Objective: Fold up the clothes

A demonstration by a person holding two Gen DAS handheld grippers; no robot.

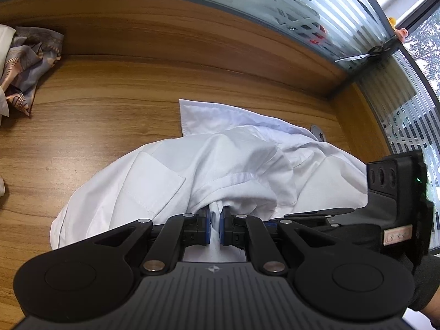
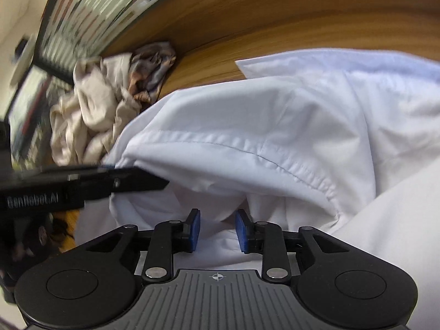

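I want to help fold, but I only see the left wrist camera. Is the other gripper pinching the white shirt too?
Observer: No. The right gripper has its blue pads standing apart over the white shirt, pressing nothing.
Operator: And that pale bit by the patterned cloth, what is it?
Observer: A whole crumpled cream garment, lying against the patterned cloth.
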